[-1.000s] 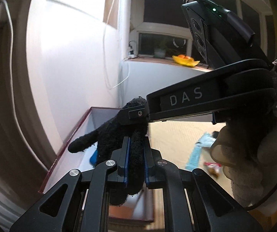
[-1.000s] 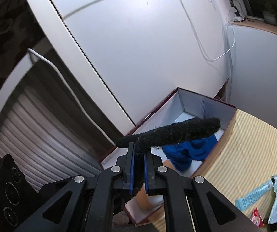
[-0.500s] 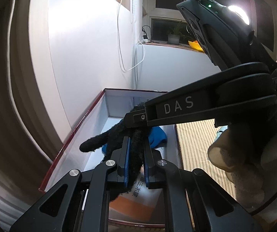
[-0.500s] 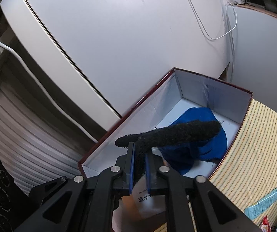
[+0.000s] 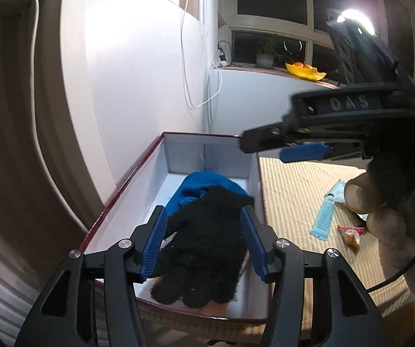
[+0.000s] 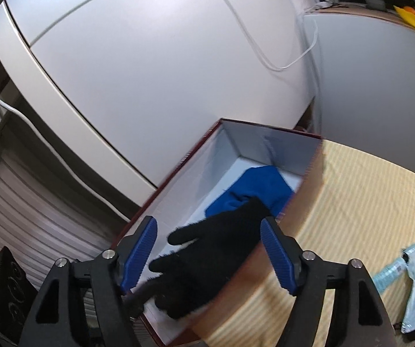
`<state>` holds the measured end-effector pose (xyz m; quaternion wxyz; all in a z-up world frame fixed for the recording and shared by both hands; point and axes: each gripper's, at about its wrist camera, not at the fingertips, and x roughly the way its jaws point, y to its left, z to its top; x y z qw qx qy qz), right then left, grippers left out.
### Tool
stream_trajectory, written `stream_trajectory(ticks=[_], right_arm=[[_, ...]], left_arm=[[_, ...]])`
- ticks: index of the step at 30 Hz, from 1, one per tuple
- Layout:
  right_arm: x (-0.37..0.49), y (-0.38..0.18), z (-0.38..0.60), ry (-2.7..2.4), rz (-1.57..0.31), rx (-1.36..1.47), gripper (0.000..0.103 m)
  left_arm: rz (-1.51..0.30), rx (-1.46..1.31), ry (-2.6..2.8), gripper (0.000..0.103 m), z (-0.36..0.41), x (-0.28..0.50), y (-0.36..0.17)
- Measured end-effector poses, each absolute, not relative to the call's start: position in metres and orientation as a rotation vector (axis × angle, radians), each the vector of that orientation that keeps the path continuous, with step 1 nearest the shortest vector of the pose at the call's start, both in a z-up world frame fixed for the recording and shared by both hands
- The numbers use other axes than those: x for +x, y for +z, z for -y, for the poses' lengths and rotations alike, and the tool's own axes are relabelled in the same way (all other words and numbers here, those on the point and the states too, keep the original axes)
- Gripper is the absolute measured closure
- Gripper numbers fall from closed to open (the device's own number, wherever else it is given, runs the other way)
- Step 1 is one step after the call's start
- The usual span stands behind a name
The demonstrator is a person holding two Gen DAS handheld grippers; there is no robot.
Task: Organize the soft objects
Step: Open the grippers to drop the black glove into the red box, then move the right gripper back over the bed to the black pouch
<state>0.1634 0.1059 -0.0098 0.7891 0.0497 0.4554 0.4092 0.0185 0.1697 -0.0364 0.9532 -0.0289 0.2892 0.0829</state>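
Observation:
A black knit glove [image 5: 204,245] lies in a white-lined box with a dark red rim [image 5: 114,199], partly on a blue soft cloth [image 5: 198,185]. My left gripper [image 5: 204,243] is open, its blue pads to either side of the glove. In the right wrist view the glove [image 6: 210,257] lies over the box's near end, by the blue cloth [image 6: 259,185] in the box [image 6: 178,167]. My right gripper [image 6: 210,257] is open above it. The right gripper also shows in the left wrist view [image 5: 302,144], up and to the right.
The box stands against a white wall on a striped beige mat [image 5: 294,196]. A light blue packet [image 5: 326,217] and a red wrapper [image 5: 352,231] lie on the mat to the right. A window sill with a yellow dish [image 5: 305,70] is at the back.
Both grippers were shut on the black glove and held it over the box. Both have opened, and the glove now lies in the box on the blue cloth.

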Motion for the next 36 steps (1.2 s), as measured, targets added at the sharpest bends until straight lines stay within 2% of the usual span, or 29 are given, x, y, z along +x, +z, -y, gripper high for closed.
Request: stream_trajectory(ticks=[16,24,27,36], right_arm=[[0.146,0.006,0.031,0.802,-0.884,0.16,0.03],[0.147,0.006,0.117,0.709,-0.844,0.214,0.03],[0.149,0.004,0.143,0.677,-0.826,0.226,0.026],[0.166,-0.007,0.184,0.626,-0.863,0.209,0.025]], left_arm=[[-0.53,-0.083,0.03,0.051,-0.109,0.001,-0.017],[-0.557,-0.075,-0.039,0.048,-0.079,0.008,-0.022],[-0.573,-0.063,-0.06,0.048,-0.068,0.013,-0.025],[-0.634,-0.036,-0.15,0.048,-0.03,0.026,-0.04]])
